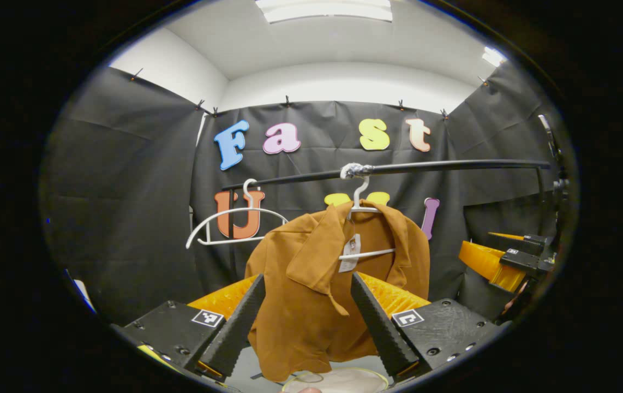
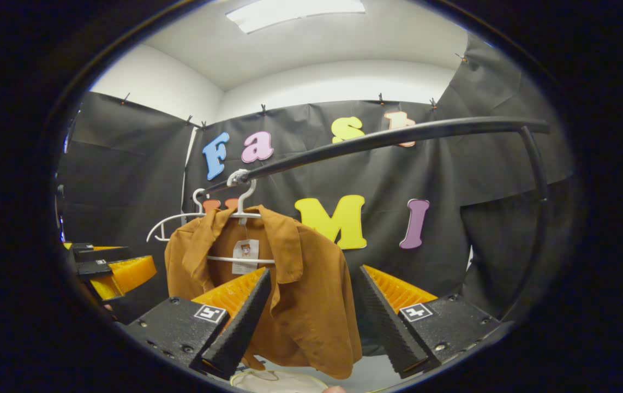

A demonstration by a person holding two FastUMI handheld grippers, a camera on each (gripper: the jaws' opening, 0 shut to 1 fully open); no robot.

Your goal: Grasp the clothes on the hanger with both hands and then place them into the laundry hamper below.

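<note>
Plainly, the left gripper (image 1: 307, 305) has its jaws spread wide and released, and in the left gripper view the brown collared cloth shirt (image 1: 322, 284) shows in the gap between the two fingers (image 1: 235, 322), at the lower centre of the frame; whether they touch the cloth cannot be told. The right gripper (image 2: 311, 314) is likewise released, its fingers (image 2: 238, 327) wide apart, with the shirt's (image 2: 289, 284) right-hand half showing between them in the right gripper view.

The shirt hangs on a white plastic hanger (image 1: 363, 218) whose hook rides on a black metal rail (image 1: 426, 166) running across the middle of the frame; a white wrap sits on the rail at the hook. A small paper tag (image 1: 351, 252) dangles inside the open collar, by the hanger's lower bar. Left of the shirt, on the same rail, hangs a second, bare white hanger (image 1: 229, 224).

Below the shirt's hem, at the bottom edge of the left gripper view, lies the pale round rim of a laundry hamper (image 1: 336, 379); it appears again at the bottom of the right gripper view (image 2: 279, 380).

At the right edge of the left gripper view the right gripper (image 1: 508, 259) shows farther off, and at the left edge of the right gripper view the left gripper (image 2: 107, 267) shows.
</note>
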